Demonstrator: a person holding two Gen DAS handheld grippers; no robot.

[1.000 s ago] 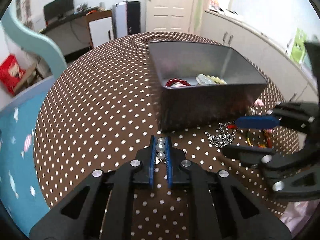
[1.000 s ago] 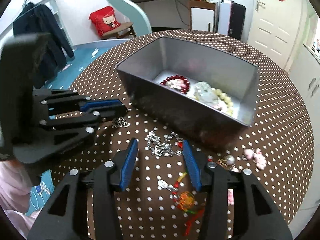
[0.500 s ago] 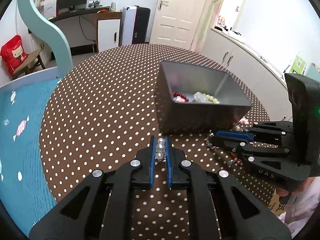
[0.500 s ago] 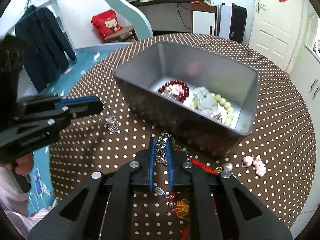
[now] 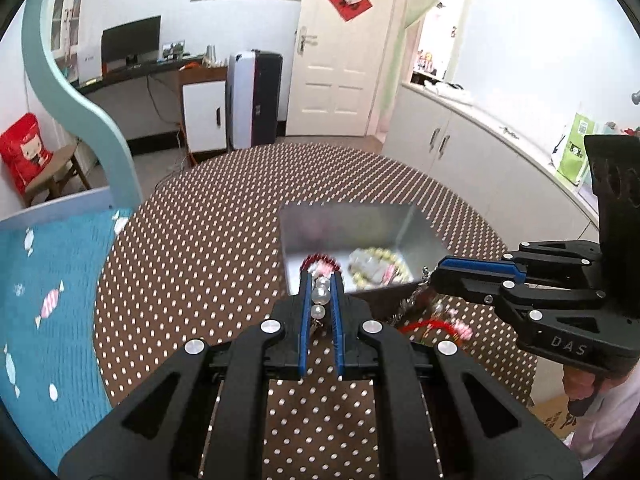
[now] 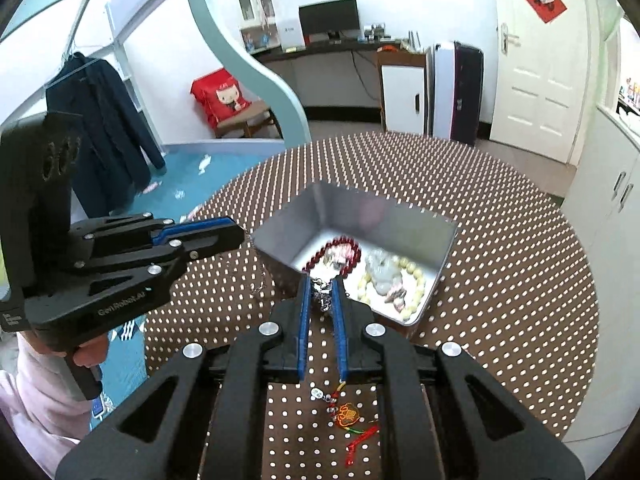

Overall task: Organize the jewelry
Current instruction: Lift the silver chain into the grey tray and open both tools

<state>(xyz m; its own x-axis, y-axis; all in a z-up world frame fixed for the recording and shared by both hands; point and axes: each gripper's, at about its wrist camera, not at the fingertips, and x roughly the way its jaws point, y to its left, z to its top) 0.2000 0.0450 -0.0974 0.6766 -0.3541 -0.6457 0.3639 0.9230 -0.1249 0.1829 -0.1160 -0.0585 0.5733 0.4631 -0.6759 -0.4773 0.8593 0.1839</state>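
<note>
Pearl string [image 5: 319, 299]: three or so white round beads in a row, clamped between the blue pads of the left hand-held gripper [image 5: 320, 292]; low centre of the left view.
Pearl string axis: runs along the fingers, pointing up-frame toward the tin.
Silver chain [image 6: 323, 295]: bunched metal links, clamped between the pads of the right hand-held gripper [image 6: 322, 296]; low centre of the right view, at the tin's near edge.
Chain axis: cannot tell, it is a tangle.
Red charm cord [image 6: 349, 416]: lies on the dotted bench [image 6: 520, 280], showing below the right fingers.
Metal tin [image 6: 436, 276]: rectangular, open; holds a red bead bracelet [image 6: 340, 252] and a pale yellow bead ring [image 6: 400, 284], middle of frame.
Right view only: a thin chain [image 6: 260, 276] dangling from the left hand-held gripper's tip, left of the tin.
Left view only: the right hand-held gripper from the side, at right, over a blurred red and pink trinket [image 5: 448, 324].
</note>
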